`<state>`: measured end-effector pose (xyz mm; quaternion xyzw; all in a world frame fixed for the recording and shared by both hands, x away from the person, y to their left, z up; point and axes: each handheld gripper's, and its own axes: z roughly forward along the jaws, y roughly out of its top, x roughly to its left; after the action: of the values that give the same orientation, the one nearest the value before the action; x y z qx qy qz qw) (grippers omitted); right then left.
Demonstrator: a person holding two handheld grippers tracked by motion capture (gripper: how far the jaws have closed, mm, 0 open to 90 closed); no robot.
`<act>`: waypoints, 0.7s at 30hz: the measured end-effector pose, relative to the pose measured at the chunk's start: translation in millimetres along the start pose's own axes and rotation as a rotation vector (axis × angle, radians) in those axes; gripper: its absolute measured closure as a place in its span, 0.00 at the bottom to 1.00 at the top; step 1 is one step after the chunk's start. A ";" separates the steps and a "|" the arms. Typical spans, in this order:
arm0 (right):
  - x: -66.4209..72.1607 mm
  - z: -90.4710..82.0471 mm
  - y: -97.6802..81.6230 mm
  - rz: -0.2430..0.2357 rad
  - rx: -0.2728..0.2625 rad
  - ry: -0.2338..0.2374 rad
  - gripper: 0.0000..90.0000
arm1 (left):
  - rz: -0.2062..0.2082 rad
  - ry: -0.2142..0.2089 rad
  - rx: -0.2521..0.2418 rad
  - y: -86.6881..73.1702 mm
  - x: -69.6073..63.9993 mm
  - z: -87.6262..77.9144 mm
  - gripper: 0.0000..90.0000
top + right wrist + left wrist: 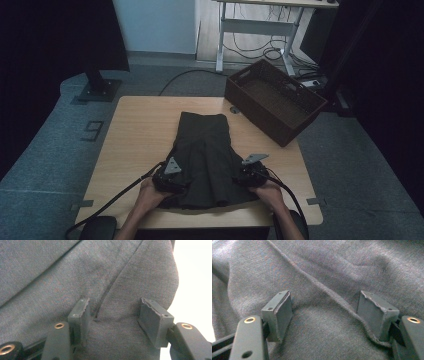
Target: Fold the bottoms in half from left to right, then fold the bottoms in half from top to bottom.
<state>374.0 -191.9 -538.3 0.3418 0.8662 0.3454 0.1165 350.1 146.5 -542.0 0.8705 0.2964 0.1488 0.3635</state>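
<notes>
The dark skirt lies flat on the table with its long axis running from 12 o'clock, where the narrow waistband points toward the brown basket, down to 6 o'clock, where the wide hem sits just in front of me. My 2 hands flank that hem: my left gripper at about 8 o'clock on the cloth, my right gripper at about 4 o'clock, each equally near its own side. In the left gripper view my jaws stand spread, with a folded edge of fabric running between them, touched but not pinched. In the right gripper view my jaws are also spread over a pleat, tips resting on cloth.
</notes>
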 end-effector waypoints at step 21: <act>-18.9 -6.8 57.0 0.032 -0.044 -0.062 0.19 | -0.166 0.138 -0.042 33.4 70.6 -12.5 0.19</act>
<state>414.1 -178.0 -495.4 0.3636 0.8487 0.3555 0.1450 412.9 178.7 -506.2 0.8230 0.3885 0.1841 0.3713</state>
